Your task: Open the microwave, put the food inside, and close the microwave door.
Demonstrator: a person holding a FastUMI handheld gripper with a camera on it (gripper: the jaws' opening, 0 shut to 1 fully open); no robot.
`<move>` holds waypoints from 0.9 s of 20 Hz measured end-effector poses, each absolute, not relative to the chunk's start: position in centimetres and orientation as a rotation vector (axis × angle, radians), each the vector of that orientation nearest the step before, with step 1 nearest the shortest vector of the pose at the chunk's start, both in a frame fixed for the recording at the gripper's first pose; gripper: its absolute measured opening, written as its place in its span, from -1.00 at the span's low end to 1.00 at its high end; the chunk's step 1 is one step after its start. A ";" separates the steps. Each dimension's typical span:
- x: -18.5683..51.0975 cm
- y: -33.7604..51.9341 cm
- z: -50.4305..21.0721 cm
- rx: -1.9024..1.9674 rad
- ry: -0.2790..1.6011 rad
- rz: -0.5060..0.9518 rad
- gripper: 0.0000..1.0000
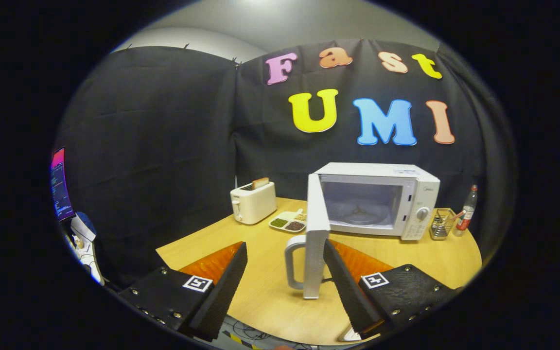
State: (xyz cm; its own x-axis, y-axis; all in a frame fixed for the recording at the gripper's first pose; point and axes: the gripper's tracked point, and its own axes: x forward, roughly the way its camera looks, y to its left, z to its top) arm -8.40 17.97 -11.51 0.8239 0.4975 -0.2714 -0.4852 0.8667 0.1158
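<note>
Microwave [377,199] sits at 12 o'clock on the worktop [260,291], its door [316,233] swung wide with the edge between the jaws, which are spread wide and hold nothing. I'd back off the door cleanly, then head to 11 o'clock for the food tray [288,222] beside the toaster [253,201].

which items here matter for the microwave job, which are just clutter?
Job:
- microwave, cavity open
- its door, swung out, handle between the open gripper fingers
- divided food tray beside the toaster

Clutter:
- toaster with bread
- wire basket
- bottle
</note>
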 end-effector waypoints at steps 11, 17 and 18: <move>-5.7 0.8 -16.5 0.141 0.404 0.191 0.92; -7.7 -3.1 -22.2 0.258 0.532 0.105 0.92; -8.2 -3.3 -23.1 0.274 0.554 0.097 0.92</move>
